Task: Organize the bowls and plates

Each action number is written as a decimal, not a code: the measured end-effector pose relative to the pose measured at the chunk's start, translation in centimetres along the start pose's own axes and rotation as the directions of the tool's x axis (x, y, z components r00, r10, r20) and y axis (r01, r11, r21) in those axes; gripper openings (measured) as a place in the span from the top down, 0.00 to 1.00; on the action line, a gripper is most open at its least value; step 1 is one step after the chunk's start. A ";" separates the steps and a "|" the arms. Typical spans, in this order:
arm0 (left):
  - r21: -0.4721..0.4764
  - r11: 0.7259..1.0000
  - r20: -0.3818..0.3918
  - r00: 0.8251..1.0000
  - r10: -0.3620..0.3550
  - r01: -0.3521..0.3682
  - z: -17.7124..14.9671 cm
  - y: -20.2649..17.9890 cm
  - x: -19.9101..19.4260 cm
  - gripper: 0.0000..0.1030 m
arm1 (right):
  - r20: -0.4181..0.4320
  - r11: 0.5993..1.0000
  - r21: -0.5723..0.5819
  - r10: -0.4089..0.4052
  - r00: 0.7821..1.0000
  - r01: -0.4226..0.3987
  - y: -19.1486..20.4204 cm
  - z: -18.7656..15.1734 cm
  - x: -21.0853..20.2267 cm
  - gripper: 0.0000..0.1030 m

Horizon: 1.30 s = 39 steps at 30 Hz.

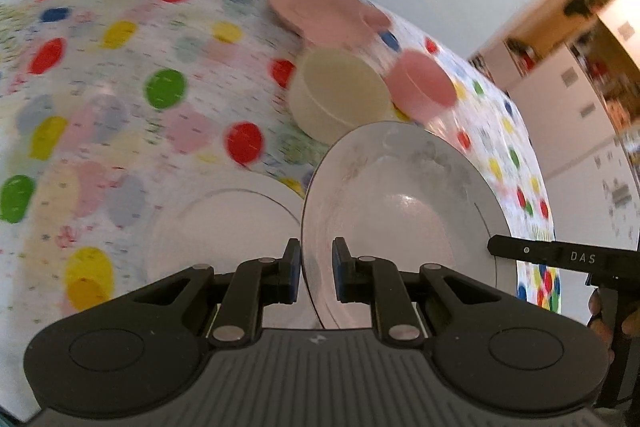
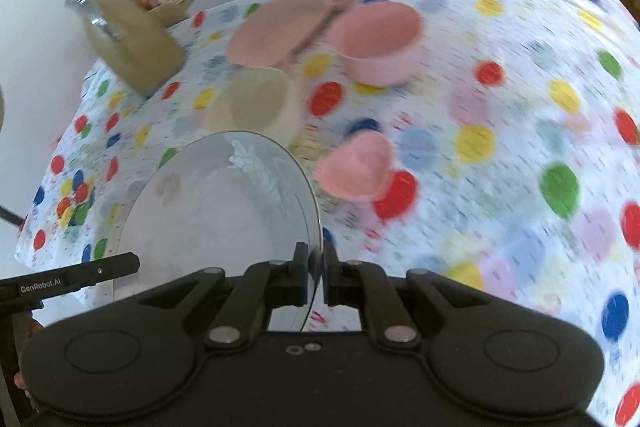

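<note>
Held plate: a white deep plate (image 1: 400,211) is carried clear of the tablecloth (image 1: 120,107), tilted, just in front of the cream bowl (image 1: 340,95).
Left gripper: the left gripper (image 1: 316,267) is clamped on the plate's near rim, one pad on each face.
Right gripper: the right gripper (image 2: 316,277) is closed on the opposite rim of the same plate, seen edge-on between its pads.
Second plate: another white plate (image 1: 224,231) lies flat on the cloth, just left of the held plate and nearer than the cream bowl.
Pink dishes: a pink plate (image 2: 276,27) and a large pink bowl (image 2: 380,43) sit beyond the cream bowl; a small pink bowl (image 2: 356,167) sits to its right in the right wrist view.
Jar: a jar of yellowish liquid (image 2: 128,39) stands well left of the cream bowl.
Step judged: the plate appears to be in transit toward a stack.
Risk: a thin rim grip may slip if the two hands drift apart or twist unequally.
Risk: the cream bowl may be clipped, since it sits just beyond the plate's far edge.
</note>
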State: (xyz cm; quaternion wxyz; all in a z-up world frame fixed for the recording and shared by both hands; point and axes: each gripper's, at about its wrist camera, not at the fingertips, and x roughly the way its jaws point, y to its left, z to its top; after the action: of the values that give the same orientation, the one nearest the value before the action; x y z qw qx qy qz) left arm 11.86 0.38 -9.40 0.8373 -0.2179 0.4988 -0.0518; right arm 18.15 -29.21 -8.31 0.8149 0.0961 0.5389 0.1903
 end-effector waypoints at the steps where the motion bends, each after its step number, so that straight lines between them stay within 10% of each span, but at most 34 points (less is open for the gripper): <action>1: 0.020 1.000 -0.012 1.000 -0.005 0.005 -0.2 -0.5 0.5 0.85 | 0.004 1.000 0.019 -0.006 1.000 0.006 -0.8 -0.6 -0.2 0.94; 22: 0.293 0.951 -0.259 0.966 -0.020 0.098 -4.2 -7.9 9.0 0.85 | 0.015 0.960 0.249 -0.136 0.991 0.128 -11.0 -8.6 -1.9 0.94; 39: 0.324 0.940 -0.253 0.967 -0.020 0.104 -4.1 -8.2 9.1 0.85 | 0.002 0.949 0.267 -0.176 0.984 0.169 -11.6 -9.3 -1.3 0.90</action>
State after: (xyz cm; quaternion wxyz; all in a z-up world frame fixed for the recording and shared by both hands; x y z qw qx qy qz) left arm 13.90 -11.09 -15.04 0.7918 -0.0802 0.5753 -0.1887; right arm 11.61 -40.76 -15.18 0.8152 0.1595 0.5551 0.0431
